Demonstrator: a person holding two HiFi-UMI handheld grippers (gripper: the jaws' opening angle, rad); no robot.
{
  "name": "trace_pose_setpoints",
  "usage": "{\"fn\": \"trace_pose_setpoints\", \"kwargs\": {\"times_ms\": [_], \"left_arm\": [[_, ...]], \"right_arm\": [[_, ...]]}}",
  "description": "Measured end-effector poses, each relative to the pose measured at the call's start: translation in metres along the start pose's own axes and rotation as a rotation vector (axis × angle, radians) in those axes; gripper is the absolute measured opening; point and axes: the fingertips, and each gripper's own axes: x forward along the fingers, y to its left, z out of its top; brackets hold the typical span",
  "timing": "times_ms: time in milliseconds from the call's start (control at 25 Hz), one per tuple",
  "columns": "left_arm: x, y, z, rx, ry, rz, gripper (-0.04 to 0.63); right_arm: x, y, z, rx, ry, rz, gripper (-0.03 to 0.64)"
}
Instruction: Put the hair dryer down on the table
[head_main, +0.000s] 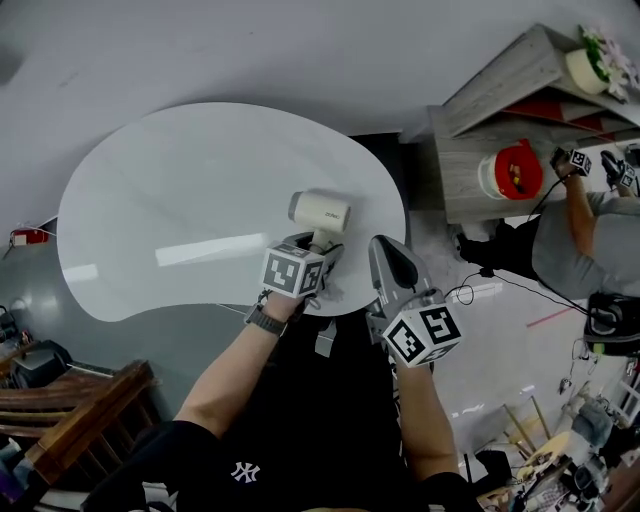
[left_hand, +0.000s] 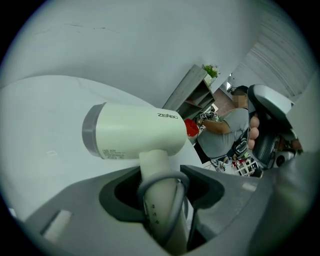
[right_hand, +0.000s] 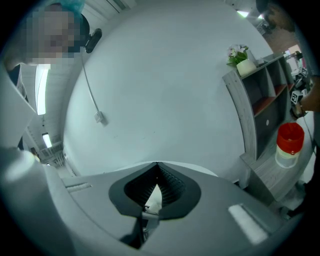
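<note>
Left tool (head_main: 321, 246) pinches the hair dryer (head_main: 320, 211) handle; right tool (head_main: 384, 250) pressed together, empty.

The hair dryer (head_main: 320, 212) stands over the tabletop's (head_main: 180, 200) near right edge. Its handle points down, clamped in the left gripper (head_main: 316, 247) at that edge. The right gripper (head_main: 382, 248) is just to its right, beside the tabletop's right edge. Beyond that edge stands a shelf unit (head_main: 500, 140) with a jar (head_main: 512, 170) on it. Another person (head_main: 580, 240) is right of the shelf unit.

White glossy kidney-shaped table (head_main: 150, 200), pale streak of light reflected across its top, grey floor (head_main: 150, 335) beneath
</note>
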Motion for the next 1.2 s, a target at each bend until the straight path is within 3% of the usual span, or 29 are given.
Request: {"fn": "trace_pose_setpoints", "kwargs": {"times_ms": [280, 520, 720, 960, 1200], "left_arm": [[0.0, 0.004, 0.008, 0.04, -0.021, 0.061, 0.256], [-0.011, 0.006, 0.003, 0.017, -0.028, 0.048, 0.313], [-0.035, -0.001, -0.005, 0.01, -0.042, 0.039, 0.319], [-0.077, -0.01, 0.008, 0.009, -0.143, 0.074, 0.319], [-0.122, -0.037, 0.034, 0.012, -0.286, 0.05, 0.284]], "right_arm": [[-0.005, 0.0, -0.002, 0.01, 0.011, -0.011, 0.025], [-0.014, 0.006, -0.004, 0.014, 0.033, 0.013, 0.025], [-0.017, 0.017, -0.006, 0.002, 0.058, 0.036, 0.025], [-0.017, 0.037, 0.002, -0.04, 0.078, 0.076, 0.025], [-0.022, 0.052, 0.022, -0.091, 0.081, 0.086, 0.025]]}}
